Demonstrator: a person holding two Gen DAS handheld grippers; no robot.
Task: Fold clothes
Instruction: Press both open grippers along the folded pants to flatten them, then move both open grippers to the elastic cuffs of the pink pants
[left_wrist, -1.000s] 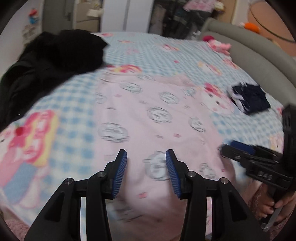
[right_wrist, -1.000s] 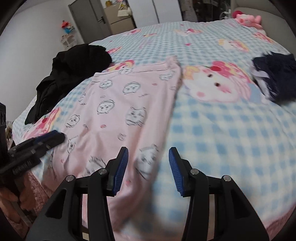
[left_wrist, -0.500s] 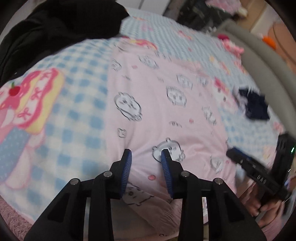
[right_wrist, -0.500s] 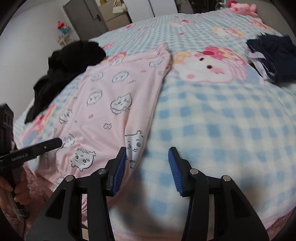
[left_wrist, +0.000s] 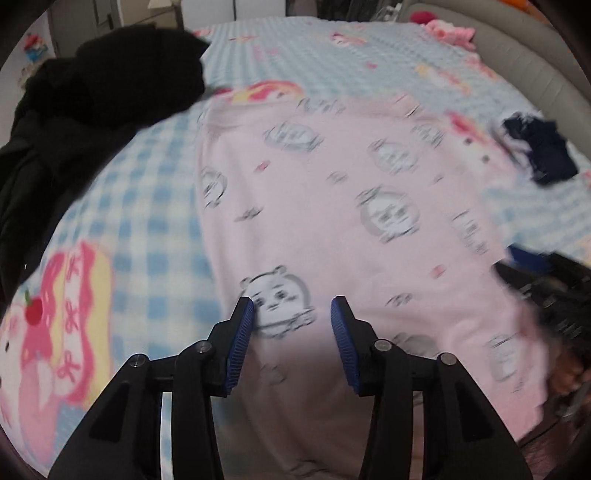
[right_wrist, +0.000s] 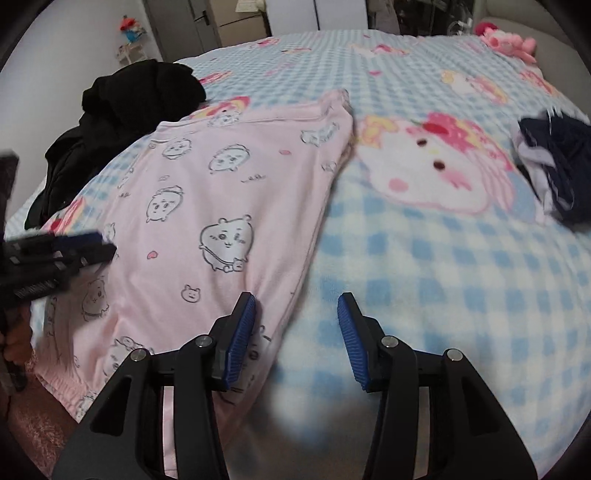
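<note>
The pink garment (right_wrist: 229, 206) runs lengthwise from lower left to upper centre — its near hem probably under both wide-open, empty grippers, left (left_wrist: 291, 343) over cloth, right (right_wrist: 296, 338) at its edge.

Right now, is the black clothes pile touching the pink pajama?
Apart. Right wrist view shows blue checked blanket between black clothes pile and pink pajama.

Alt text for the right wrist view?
The open right gripper hovers over the right edge of a pink cartoon-print garment spread on a blue checked blanket. Black clothes lie far left, a navy garment right.
</note>
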